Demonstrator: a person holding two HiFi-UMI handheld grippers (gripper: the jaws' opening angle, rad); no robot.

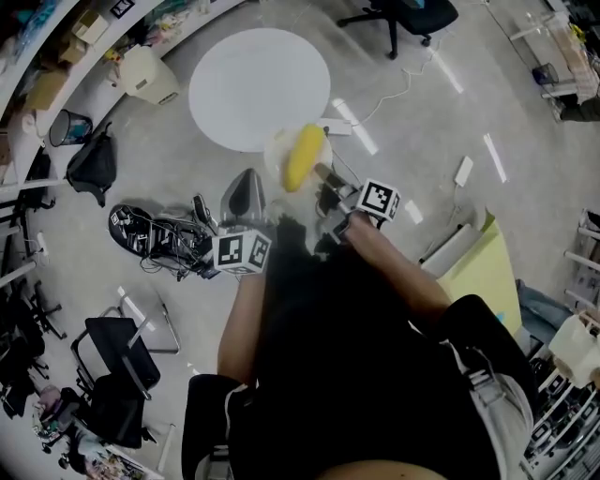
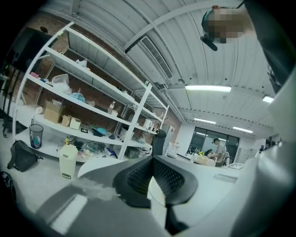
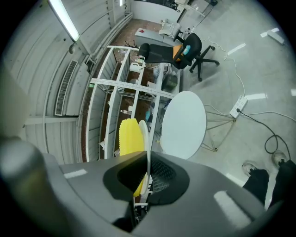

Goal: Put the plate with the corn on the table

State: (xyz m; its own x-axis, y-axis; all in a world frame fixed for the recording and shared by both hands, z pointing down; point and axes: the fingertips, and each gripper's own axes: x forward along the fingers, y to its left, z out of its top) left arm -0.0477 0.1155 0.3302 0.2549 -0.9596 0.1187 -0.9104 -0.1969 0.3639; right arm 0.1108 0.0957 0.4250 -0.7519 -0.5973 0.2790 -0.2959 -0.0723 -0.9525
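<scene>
Head view: a round white table [image 1: 260,87] stands on the bare grey concrete floor [image 1: 422,112], with white shelving [image 1: 56,52] curving along the upper left, a white lidded bin [image 1: 148,75] at its foot and a black office chair [image 1: 403,14] at the top. The small white plate [image 1: 275,153] carrying the yellow corn cob [image 1: 302,155] is up in the air, just short of the table's near rim, not set down. The right gripper [image 1: 323,174] has the plate by its near edge. The left gripper [image 1: 246,187] sits just beside the plate on the left, apart from it.

Left gripper view: the jaws of the left gripper [image 2: 153,162] stand a sliver apart, nothing between them, only a pale wedge of background. Beyond them are the loaded shelving [image 2: 92,102], the bin [image 2: 68,159] and the table's edge [image 2: 99,164], under a corrugated ceiling with strip lights [image 2: 208,88].

Right gripper view: the right gripper [image 3: 147,159] is clamped tight on the plate [image 3: 145,134], seen edge-on, with the corn [image 3: 129,136] lying against its left face. The table [image 3: 182,125] sits straight ahead, the chair [image 3: 185,51] and shelving [image 3: 125,92] behind it.
</scene>
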